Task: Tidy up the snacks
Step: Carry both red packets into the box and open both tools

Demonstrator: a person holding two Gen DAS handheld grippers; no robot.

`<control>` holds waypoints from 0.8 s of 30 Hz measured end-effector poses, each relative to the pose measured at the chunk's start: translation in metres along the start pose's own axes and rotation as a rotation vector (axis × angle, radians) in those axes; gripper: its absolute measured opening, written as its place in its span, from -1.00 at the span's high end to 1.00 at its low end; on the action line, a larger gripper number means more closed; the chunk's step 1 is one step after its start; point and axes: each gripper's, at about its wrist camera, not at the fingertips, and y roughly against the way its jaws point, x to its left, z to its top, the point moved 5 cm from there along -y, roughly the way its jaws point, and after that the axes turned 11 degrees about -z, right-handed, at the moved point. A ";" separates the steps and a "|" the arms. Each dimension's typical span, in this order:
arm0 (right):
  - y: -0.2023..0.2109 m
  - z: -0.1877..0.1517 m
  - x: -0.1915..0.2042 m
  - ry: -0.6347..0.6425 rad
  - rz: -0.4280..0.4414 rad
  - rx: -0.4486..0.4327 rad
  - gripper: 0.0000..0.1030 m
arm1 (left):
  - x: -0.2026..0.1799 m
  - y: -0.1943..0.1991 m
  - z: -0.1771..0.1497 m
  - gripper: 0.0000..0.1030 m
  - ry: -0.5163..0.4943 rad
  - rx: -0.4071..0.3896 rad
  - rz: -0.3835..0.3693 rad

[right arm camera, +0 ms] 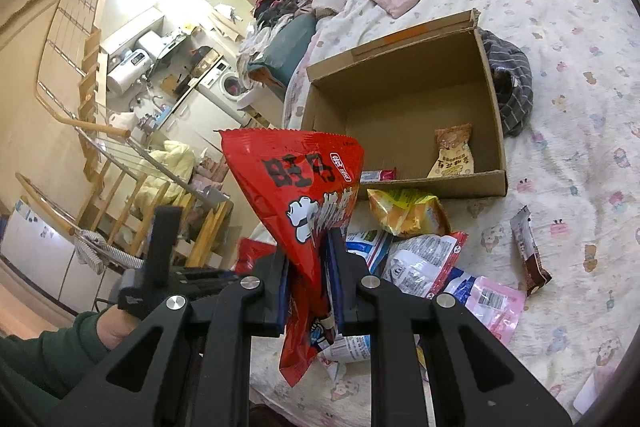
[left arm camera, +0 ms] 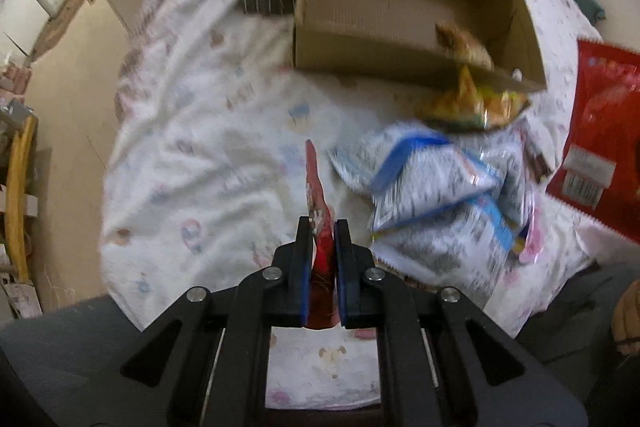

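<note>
two grippers, left (left arm camera: pixel 323 227) and right (right arm camera: pixel 310 251), each clamp a red packet (right arm camera: pixel 304 187)

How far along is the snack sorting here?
Early. The cardboard box holds a tan packet and a small pink bar. Each claw grips a red packet: left, right. The pile and brown bar remain on the bed.

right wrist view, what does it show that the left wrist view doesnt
Only the right wrist view shows the brown-and-white chocolate bar wrapper on the bedsheet and the slim pink packet inside the box. Only the left wrist view shows the thin red packet gripped edge-on by the left gripper. Both show the open cardboard box and the yellow crinkled snack bag.
</note>
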 end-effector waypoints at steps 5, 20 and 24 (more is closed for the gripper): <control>0.007 0.011 -0.002 -0.019 -0.004 -0.032 0.66 | -0.014 0.024 0.034 0.85 -0.057 -0.071 0.020; -0.001 0.101 -0.045 -0.133 -0.120 -0.119 0.66 | -0.041 0.029 0.128 0.85 -0.154 -0.175 0.019; -0.025 0.116 -0.056 -0.111 -0.207 -0.085 0.66 | -0.048 0.020 0.144 0.85 -0.174 -0.188 0.022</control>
